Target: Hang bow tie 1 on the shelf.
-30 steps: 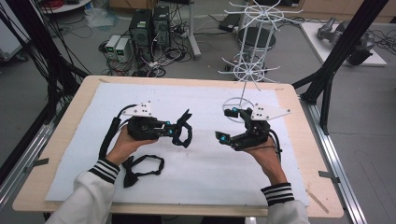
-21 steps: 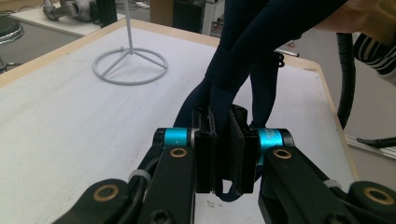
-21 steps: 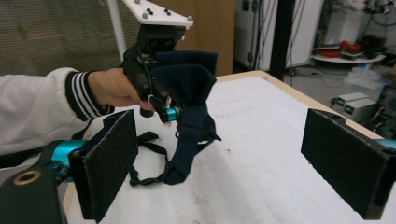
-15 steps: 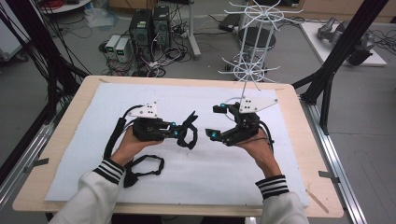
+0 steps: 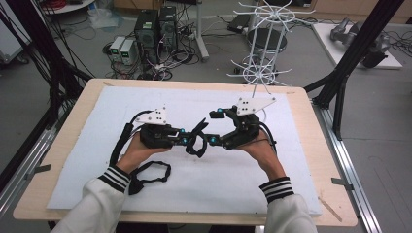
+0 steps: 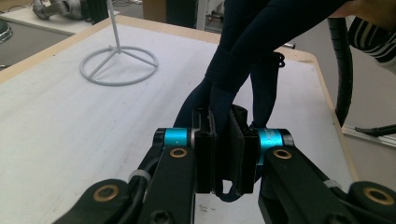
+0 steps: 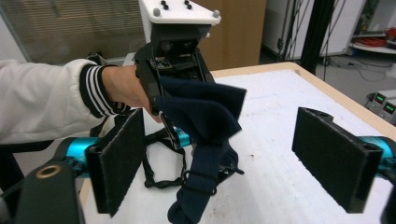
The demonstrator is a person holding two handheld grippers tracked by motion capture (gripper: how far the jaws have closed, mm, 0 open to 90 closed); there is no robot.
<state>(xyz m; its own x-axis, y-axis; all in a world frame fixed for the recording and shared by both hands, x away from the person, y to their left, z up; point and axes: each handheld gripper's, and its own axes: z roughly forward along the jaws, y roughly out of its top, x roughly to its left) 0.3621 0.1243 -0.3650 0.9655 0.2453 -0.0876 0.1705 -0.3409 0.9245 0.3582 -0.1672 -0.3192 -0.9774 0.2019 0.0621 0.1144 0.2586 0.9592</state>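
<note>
Your left gripper [image 5: 187,141] has its fingers [image 6: 204,158] clamped together on a dark navy cloth item [image 5: 197,140], held up off the worktop [image 5: 87,126]. In the left gripper view the fabric [image 6: 243,60] rises out of the clamp and runs up and away from the fingertips, with a short loop poking out below the pads. In the right gripper view the same cloth [image 7: 201,116] hangs from those fingers with its long axis roughly vertical, the wide folded part at the top by the clamp and a narrower twisted tail drooping toward the worktop; it looks like a soft garment piece with thin straps, though the folds make that hard to confirm.

Your right gripper [image 5: 216,127] has its fingers [image 7: 119,158] spread wide apart, and they have just been closing a little. The cloth sits beyond and between the two pads, touching neither.

A second dark strap piece [image 5: 150,174] lies flat on the white mat, behind your left fingers, just beside your left sleeve [image 5: 104,194]. A white wire rack [image 5: 262,43] stands at the far edge of the worktop, beyond your right fingers.
</note>
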